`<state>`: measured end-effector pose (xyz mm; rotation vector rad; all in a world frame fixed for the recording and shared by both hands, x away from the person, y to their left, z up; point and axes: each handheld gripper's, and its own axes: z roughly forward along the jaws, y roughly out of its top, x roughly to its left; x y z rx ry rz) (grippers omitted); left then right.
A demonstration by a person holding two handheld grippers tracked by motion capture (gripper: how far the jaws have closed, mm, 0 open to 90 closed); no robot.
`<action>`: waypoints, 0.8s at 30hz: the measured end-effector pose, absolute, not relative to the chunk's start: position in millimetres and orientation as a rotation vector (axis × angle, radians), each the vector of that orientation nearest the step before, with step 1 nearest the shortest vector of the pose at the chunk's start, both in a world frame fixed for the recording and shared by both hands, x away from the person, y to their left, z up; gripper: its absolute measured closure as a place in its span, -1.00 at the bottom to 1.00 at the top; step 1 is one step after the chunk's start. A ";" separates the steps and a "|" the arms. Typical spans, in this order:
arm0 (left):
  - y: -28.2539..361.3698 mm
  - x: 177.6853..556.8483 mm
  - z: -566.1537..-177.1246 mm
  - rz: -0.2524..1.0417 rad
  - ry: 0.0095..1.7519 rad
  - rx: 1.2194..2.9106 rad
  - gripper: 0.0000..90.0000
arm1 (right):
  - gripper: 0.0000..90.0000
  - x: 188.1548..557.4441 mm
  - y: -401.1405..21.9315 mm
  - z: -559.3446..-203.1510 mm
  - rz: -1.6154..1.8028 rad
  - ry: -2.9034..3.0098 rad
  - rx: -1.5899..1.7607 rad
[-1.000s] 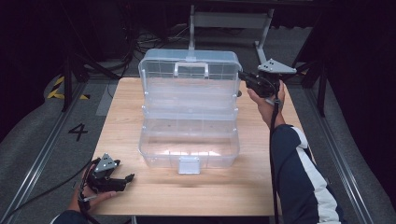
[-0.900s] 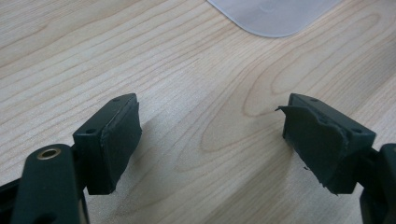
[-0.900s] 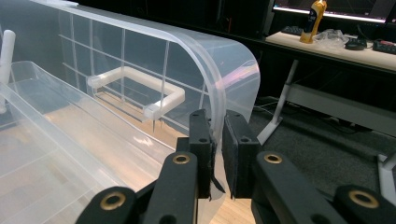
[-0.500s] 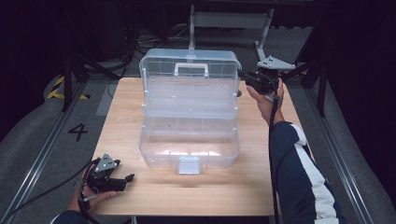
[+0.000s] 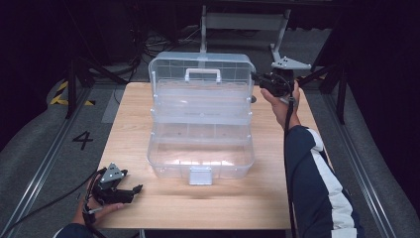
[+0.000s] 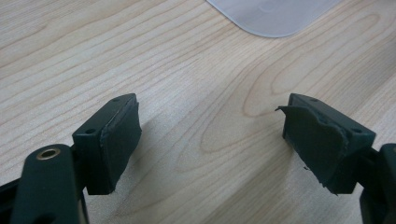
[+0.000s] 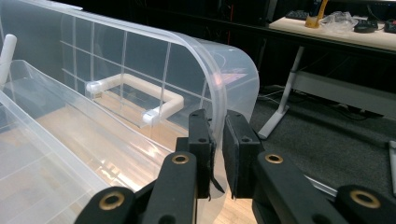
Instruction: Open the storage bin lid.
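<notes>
The right gripper (image 7: 217,140) has its jaws closed on the rim of the raised lid (image 7: 140,60) of the clear plastic box (image 5: 200,148); the white handle (image 7: 135,91) lies just left of the jaws. The left gripper (image 6: 210,140) rests wide open and empty over the wooden table (image 6: 187,70), the box's corner (image 6: 275,16) well ahead.

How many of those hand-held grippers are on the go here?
2. The left hand-held gripper rests open at the table's near left corner; the right hand-held gripper pinches the clear box's lid edge.
</notes>
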<state>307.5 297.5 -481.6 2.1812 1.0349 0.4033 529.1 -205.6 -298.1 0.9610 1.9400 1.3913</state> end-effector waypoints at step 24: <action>297.6 307.8 -481.5 0.405 1.034 2.183 -0.57 | 0.82 555.6 -205.1 -301.5 1.396 1.982 1.032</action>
